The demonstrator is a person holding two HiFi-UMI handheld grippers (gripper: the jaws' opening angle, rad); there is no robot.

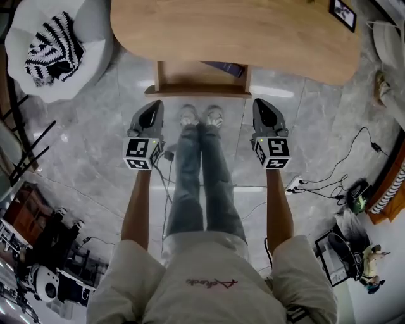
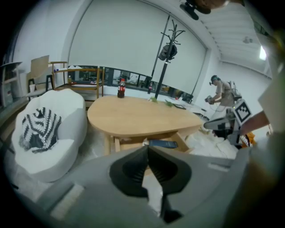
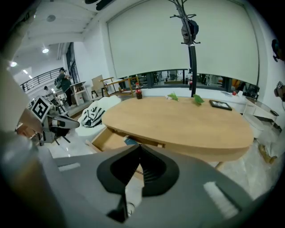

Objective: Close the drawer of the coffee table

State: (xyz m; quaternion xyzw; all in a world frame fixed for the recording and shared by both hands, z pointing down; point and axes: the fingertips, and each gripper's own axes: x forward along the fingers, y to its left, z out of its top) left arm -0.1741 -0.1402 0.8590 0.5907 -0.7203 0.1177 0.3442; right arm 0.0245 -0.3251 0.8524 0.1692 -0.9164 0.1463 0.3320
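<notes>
While drawer (image 1: 196, 90) juts past bench (image 1: 240, 31) edge | left claw (image 1: 152, 109), right claw (image 1: 261, 107) closed, empty | push front evenly, probably both tips.

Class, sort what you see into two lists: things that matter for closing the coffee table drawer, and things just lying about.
For the job:
open drawer
coffee table
left gripper, jaws shut, empty
right gripper, jaws shut, empty

Lying about:
white chair
striped cushion
picture frame
bottle
power strip
</notes>
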